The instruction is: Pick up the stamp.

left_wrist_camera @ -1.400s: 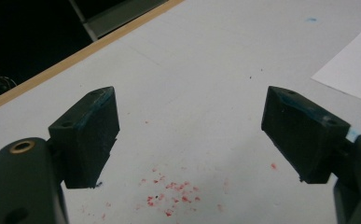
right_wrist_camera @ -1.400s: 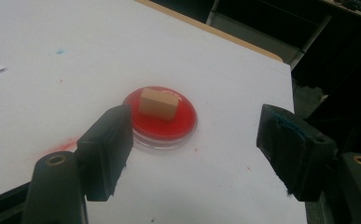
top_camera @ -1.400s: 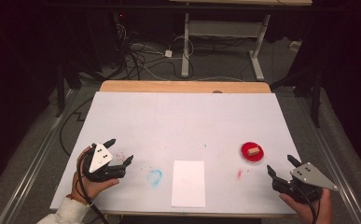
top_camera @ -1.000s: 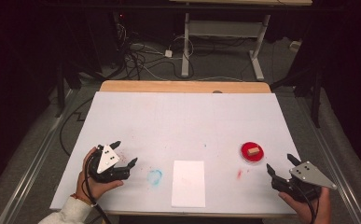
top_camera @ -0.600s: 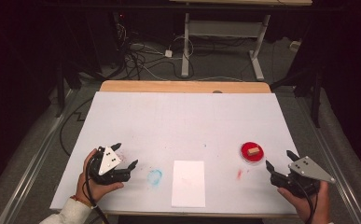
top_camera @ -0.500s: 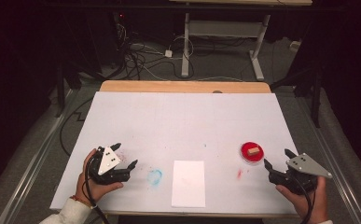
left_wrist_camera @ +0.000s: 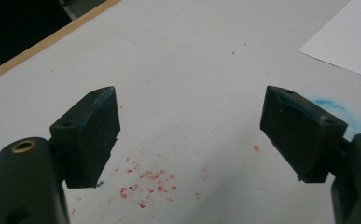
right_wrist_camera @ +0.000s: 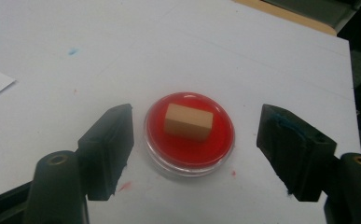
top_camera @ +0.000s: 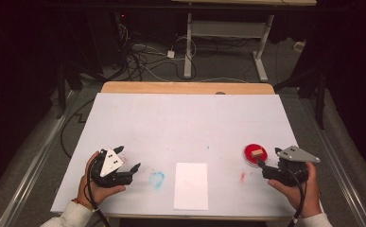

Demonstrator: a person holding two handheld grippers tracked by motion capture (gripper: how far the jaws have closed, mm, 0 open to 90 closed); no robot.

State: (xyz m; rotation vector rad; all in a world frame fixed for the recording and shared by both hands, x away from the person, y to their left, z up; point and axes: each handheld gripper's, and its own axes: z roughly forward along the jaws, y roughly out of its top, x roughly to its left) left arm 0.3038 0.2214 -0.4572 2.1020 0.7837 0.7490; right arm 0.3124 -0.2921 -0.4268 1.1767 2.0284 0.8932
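Observation:
A round red dish [top_camera: 249, 156] holds a tan block [top_camera: 256, 152] near the table's right front. My right gripper [top_camera: 265, 169] sits just behind and right of it, open. In the right gripper view the dish [right_wrist_camera: 187, 151] and block [right_wrist_camera: 188, 121] lie between my right gripper's [right_wrist_camera: 197, 112] spread jaws, clear of both pads. Those jaws have just been closing a little. At the left front my left gripper [top_camera: 129, 158] rests in a hand, open. Nothing is between my left gripper's [left_wrist_camera: 192, 95] jaws, which hang over bare white table.
A white sheet of paper [top_camera: 191, 185] lies at the front middle. A blue smudge [top_camera: 157, 178] marks the table left of it, and a red mark [top_camera: 242, 176] lies right of it. Red specks [left_wrist_camera: 145, 179] dot the surface under the left gripper. The wooden table edge [top_camera: 185, 87] runs along the back.
My right gripper has moved left along the table's front toward the red dish, until its jaws flank the dish. The left gripper has stayed put.

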